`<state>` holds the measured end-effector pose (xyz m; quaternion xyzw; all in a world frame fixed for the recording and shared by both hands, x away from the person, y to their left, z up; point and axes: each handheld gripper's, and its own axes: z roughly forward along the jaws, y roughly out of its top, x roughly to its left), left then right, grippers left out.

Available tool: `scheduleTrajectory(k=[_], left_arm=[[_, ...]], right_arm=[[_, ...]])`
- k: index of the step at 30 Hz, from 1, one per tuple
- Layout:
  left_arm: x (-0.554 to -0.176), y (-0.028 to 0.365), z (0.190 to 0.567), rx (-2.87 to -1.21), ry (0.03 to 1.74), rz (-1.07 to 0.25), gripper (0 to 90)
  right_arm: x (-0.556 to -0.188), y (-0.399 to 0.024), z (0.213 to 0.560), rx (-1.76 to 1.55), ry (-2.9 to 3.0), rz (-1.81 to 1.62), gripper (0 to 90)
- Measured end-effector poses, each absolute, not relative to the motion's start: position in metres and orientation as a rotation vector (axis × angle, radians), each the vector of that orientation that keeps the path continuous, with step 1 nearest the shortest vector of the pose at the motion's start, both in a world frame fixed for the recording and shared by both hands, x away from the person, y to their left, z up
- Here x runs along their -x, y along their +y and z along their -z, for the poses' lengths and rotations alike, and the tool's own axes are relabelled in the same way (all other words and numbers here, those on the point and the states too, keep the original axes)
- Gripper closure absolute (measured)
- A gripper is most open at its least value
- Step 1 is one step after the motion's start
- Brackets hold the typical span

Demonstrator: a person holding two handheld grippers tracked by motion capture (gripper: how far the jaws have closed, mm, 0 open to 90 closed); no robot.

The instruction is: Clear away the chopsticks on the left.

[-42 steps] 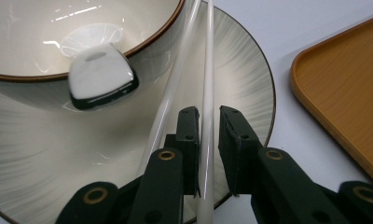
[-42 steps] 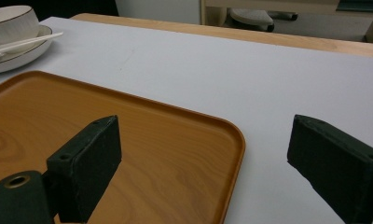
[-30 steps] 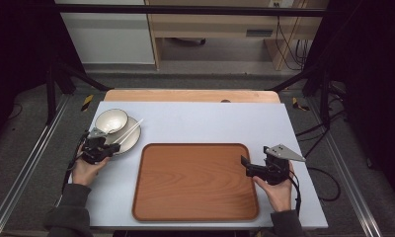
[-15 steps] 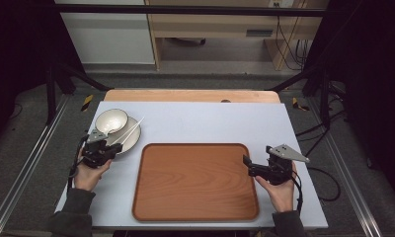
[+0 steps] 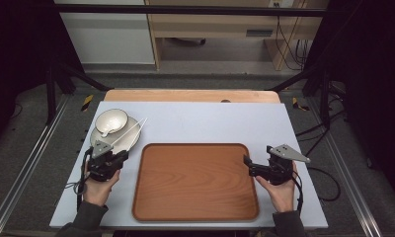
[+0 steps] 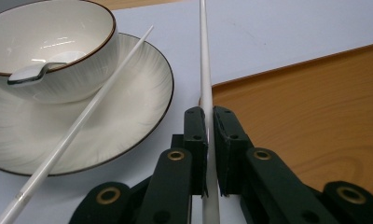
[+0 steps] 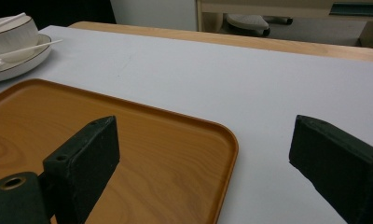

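Observation:
My left gripper is shut on a white chopstick that runs forward between its jaws, over the gap between plate and tray. A second white chopstick lies across the white plate, leaning by the white bowl, which holds a spoon. In the high view the left gripper sits just below the plate and bowl, left of the brown tray. My right gripper stands open at the tray's right edge, its jaws empty above the tray's corner.
The white tabletop stretches behind the tray, with a wooden strip along its far edge. Dark frame rails run down both sides of the table. Cables trail off the right side.
My left gripper has drawn back slightly toward the person, still by the plate. The right gripper has drifted a little right and nearer, staying open.

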<state>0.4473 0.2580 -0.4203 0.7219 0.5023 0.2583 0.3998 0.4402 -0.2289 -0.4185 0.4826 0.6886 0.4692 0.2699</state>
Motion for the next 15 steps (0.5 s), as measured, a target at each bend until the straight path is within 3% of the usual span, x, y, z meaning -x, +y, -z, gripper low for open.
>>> scheduleTrajectory(k=[15], left_arm=[[-0.406, 0.223, 0.426, -1.682, 1.411, -0.662, 84.3]], right_arm=[[-0.439, -0.227, 0.417, -1.292, 1.865, -1.288, 8.4]])
